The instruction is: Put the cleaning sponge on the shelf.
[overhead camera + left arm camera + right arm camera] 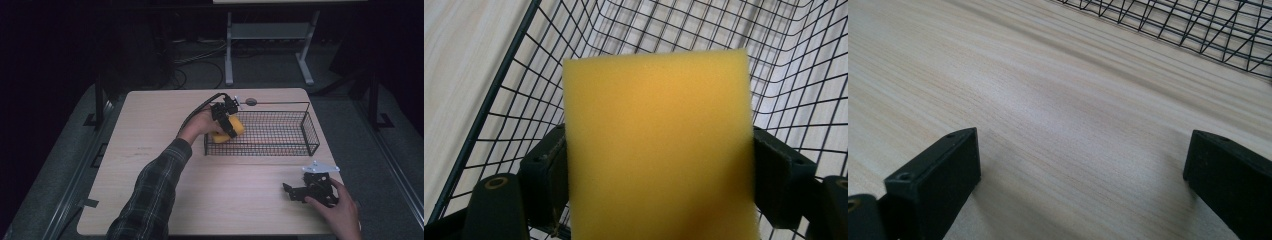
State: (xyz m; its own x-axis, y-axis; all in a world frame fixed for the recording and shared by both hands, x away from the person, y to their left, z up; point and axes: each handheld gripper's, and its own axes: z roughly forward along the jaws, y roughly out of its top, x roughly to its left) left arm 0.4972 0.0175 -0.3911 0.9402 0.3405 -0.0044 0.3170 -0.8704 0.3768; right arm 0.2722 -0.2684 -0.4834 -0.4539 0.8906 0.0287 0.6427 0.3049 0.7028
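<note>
Pale wooden table [165,165] bears black wire basket [280,145].

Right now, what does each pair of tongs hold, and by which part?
Left tongs grip the yellow rectangular foam sponge by its two side edges. Right tongs hold nothing.

Sponge [659,150] bottom beyond picture's edge
</note>
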